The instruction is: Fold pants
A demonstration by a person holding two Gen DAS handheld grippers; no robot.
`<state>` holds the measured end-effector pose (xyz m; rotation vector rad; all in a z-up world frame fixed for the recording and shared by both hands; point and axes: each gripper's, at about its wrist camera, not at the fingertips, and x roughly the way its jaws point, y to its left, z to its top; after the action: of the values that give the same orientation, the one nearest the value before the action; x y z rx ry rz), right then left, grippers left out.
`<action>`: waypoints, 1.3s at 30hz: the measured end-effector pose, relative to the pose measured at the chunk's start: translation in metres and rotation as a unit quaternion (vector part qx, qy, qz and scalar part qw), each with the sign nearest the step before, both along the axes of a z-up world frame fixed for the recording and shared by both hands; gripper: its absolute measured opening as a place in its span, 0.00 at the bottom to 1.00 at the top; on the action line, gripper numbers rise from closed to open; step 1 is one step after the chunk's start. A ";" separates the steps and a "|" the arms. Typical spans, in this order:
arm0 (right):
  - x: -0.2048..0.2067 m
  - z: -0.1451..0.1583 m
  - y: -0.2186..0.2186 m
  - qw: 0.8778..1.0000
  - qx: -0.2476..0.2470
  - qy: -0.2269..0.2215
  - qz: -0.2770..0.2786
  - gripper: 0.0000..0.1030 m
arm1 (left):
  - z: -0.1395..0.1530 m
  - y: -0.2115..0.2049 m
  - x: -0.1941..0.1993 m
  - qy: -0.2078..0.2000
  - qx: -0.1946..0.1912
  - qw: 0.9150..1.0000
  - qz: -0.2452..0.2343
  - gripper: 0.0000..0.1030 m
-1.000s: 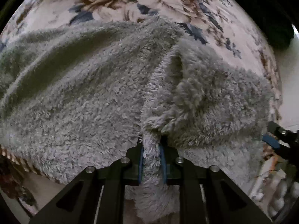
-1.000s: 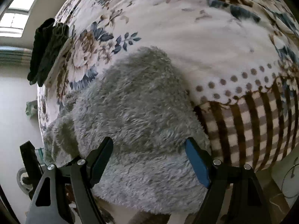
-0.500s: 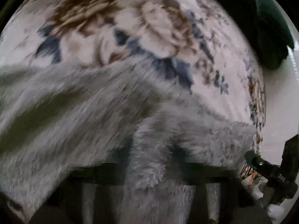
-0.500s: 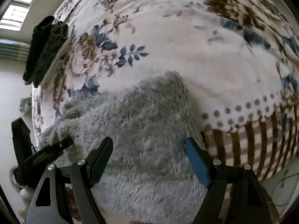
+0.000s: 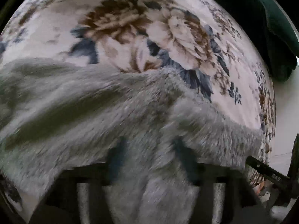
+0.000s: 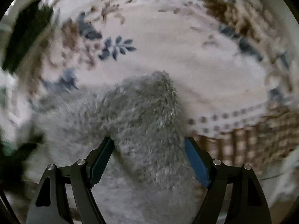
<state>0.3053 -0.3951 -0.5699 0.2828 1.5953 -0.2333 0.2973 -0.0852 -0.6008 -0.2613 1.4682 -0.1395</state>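
The grey fluffy pants (image 5: 97, 112) lie spread on a floral blanket (image 5: 130, 37). The left wrist view is blurred. My left gripper (image 5: 149, 156) points down over the pants and its jaws are opening. A strip of grey pile runs between the fingers (image 5: 116, 158), and the pads stand away from it. In the right wrist view my right gripper (image 6: 149, 149) is open wide. A raised fold of the pants (image 6: 145, 115) stands between its blue pads (image 6: 195, 162), brushing the left one. One finger of the right gripper (image 5: 265, 169) shows at the left view's right edge.
A dark green garment (image 5: 261, 28) lies at the blanket's far corner, also seen as a dark garment (image 6: 24, 37) in the right wrist view. The blanket's brown striped border (image 6: 252, 141) hangs over the bed's edge. Pale floor (image 5: 286, 112) lies beyond.
My left gripper was shut on a fold of the pants and has spread its jaws, shifting further over the blanket. The right gripper stayed open and now has a pants fold between its jaws.
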 end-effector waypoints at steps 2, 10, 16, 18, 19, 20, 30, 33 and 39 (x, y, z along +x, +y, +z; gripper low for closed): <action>-0.002 0.002 0.021 1.000 -0.010 0.012 0.020 0.90 | 0.008 0.014 -0.014 -0.003 0.002 1.000 0.021 0.99; -0.005 0.003 0.110 0.997 0.021 0.024 0.074 0.90 | 0.034 0.136 -0.086 -0.064 -0.010 0.973 0.220 0.99; 0.004 -0.014 0.166 0.994 0.016 0.031 0.101 0.90 | 0.000 0.234 -0.115 -0.063 -0.046 0.919 0.387 0.99; 0.007 -0.018 0.172 0.994 0.015 0.031 0.102 0.90 | -0.014 0.253 -0.115 -0.065 -0.067 0.905 0.416 0.97; 0.012 -0.022 0.181 0.994 0.007 0.032 0.103 0.90 | -0.023 0.262 -0.112 -0.064 -0.081 0.898 0.428 0.97; 0.014 -0.024 0.185 0.994 0.004 0.031 0.105 0.90 | -0.029 0.269 -0.108 -0.064 -0.091 0.893 0.437 0.97; 0.026 -0.036 0.201 0.994 -0.019 0.034 0.098 0.90 | -0.054 0.283 -0.056 -0.105 -0.113 0.904 0.399 0.20; 0.030 -0.032 0.201 0.995 -0.017 0.031 0.094 0.90 | -0.030 0.277 -0.059 -0.131 -0.106 0.910 0.378 0.16; 0.021 -0.013 0.177 0.995 -0.053 0.016 0.086 0.90 | 0.039 0.247 -0.064 -0.186 -0.075 0.926 0.320 0.16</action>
<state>0.3263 -0.2179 -0.5828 0.0594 1.6230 -0.1891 0.2329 0.1615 -0.5613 -0.7815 0.9367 0.2206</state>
